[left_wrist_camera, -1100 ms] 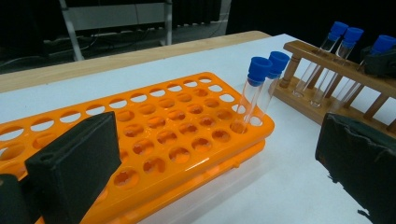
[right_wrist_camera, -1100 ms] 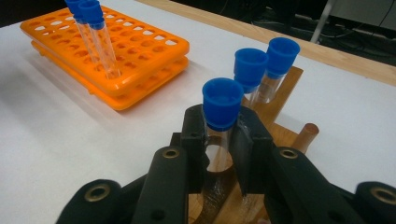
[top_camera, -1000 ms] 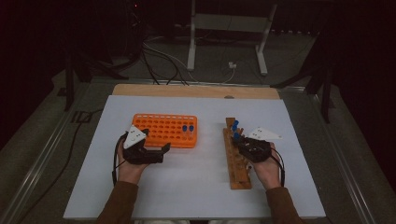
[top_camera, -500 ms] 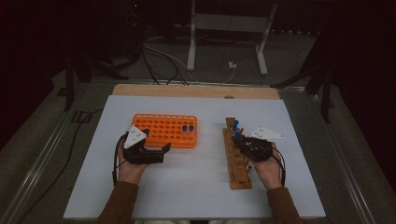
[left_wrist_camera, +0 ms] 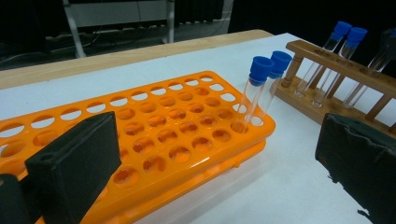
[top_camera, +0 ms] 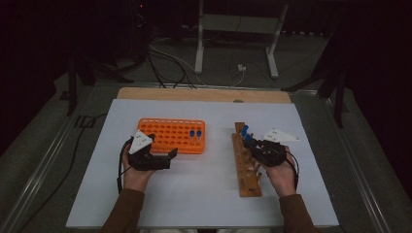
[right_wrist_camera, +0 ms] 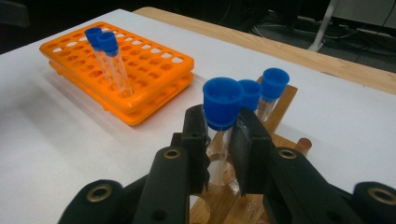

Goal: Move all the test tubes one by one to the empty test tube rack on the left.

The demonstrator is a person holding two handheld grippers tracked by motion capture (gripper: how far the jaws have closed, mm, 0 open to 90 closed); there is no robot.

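Almost nothing has moved. Two tubes [left_wrist_camera: 261,88] stand in the orange rack [top_camera: 171,135]; the right gripper [right_wrist_camera: 219,140] clenches a third tube [right_wrist_camera: 221,112] between its jaws, over the wooden rack [top_camera: 246,167]. The left gripper [left_wrist_camera: 210,163] is released.

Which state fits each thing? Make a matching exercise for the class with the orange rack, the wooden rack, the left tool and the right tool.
Things:
1. orange rack
2. wooden rack
3. left tool
4. right tool

States:
A. shut on a blue-capped tube
B. open, holding nothing
C. holds two capped tubes at one end
D. lies under the person's right hand

Pairs: 1-C, 2-D, 3-B, 4-A
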